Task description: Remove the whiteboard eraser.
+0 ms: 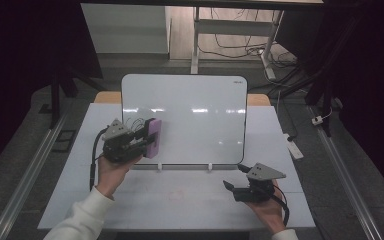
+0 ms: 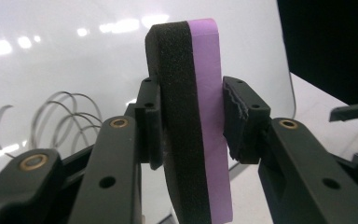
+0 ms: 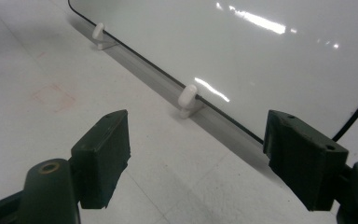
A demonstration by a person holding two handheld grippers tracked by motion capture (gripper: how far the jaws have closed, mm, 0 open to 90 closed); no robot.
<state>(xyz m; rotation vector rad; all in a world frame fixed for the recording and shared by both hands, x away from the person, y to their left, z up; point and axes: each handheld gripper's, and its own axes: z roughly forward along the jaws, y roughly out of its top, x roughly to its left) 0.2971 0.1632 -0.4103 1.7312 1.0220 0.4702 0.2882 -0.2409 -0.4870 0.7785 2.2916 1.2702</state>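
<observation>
The eraser (image 2: 191,126) — black felt on one side, purple back on the other — stands upright, clamped between the jaws of the left gripper (image 1: 130,142), at the scribbled loops (image 2: 60,119) on the whiteboard (image 1: 190,125). To wipe well, I'd judge the felt face should press flat against the board and sweep across the marks. The right gripper (image 3: 196,158) hovers low over the table (image 1: 180,200) — jaws spread apart, holding nothing.

We can read no text anywhere. The whiteboard (image 1: 190,115) bears a small dark mark at its far right corner, too tiny for us to make out, and looping pen scribbles at its left.
</observation>
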